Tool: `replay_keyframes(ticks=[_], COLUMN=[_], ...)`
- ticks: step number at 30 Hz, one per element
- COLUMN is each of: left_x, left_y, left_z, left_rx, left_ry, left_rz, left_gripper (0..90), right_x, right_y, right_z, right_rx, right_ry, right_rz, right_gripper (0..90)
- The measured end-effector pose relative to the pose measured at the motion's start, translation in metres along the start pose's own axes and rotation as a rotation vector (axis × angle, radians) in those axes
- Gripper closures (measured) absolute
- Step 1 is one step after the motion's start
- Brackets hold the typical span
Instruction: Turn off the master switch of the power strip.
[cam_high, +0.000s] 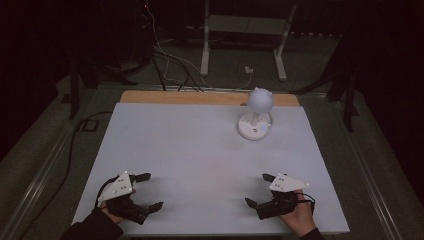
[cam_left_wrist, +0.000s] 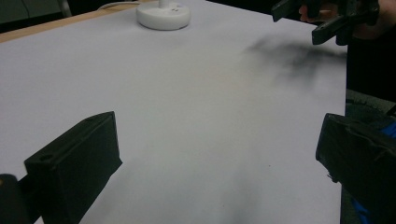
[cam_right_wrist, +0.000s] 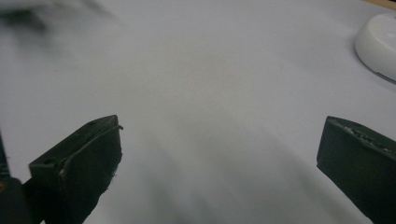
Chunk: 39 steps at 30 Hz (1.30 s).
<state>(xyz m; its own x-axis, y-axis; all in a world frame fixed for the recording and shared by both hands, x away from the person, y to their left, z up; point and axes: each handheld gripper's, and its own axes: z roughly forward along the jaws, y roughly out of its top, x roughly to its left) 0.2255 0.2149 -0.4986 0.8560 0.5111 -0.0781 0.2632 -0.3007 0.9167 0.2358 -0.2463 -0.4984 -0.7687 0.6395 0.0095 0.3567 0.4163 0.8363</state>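
Both grippers rest low at the near edge of the white table top (cam_high: 200, 150), jaws spread wide and holding nothing — the work looks to be at its very start, with no reach begun. The left gripper (cam_high: 146, 191) sits at the near left, its jaws pointing inward toward the right gripper (cam_high: 260, 190), which mirrors it at the near right. The one thing on the table is a small white lamp (cam_high: 256, 112) with a round base and a ball-shaped head; it stands well ahead of the right gripper and slightly to that gripper's left, and far ahead and to the right of the left one. In the right gripper view the edge of its base (cam_right_wrist: 378, 44) shows ahead, beyond the right-hand jaw. The right gripper is the nearer one, so I judge the next move to be its — forward to the lamp, jaws kept open until they straddle the stem or base, without tipping the top-heavy head
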Motion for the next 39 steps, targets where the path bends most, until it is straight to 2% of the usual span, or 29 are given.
replay_keyframes(ticks=[7, 19, 26, 39], left_x=[0.0, 0.0, 0.0, 0.0], left_y=[0.0, 0.0, 0.0, 0.0], left_z=[0.0, 0.0, 0.001, 0.0], left_rx=[0.0, -0.001, 0.003, 0.003], left_ry=[0.0, 0.001, 0.003, 0.002], left_rz=[0.0, -0.005, -0.003, 0.0], left_gripper=[0.3, 0.3, 0.3, 0.3], right_x=[0.003, 0.005, 0.002, -0.006], right_y=[0.008, 0.024, 0.037, 0.054], right_z=[-0.004, -0.01, -0.015, -0.014], right_rx=[-0.023, -0.054, -0.078, -0.106], right_ry=[0.011, -0.007, -0.012, -0.056], right_rz=[0.013, 0.014, 0.018, 0.002], right_gripper=[0.0, 0.0, 0.0, 0.1])
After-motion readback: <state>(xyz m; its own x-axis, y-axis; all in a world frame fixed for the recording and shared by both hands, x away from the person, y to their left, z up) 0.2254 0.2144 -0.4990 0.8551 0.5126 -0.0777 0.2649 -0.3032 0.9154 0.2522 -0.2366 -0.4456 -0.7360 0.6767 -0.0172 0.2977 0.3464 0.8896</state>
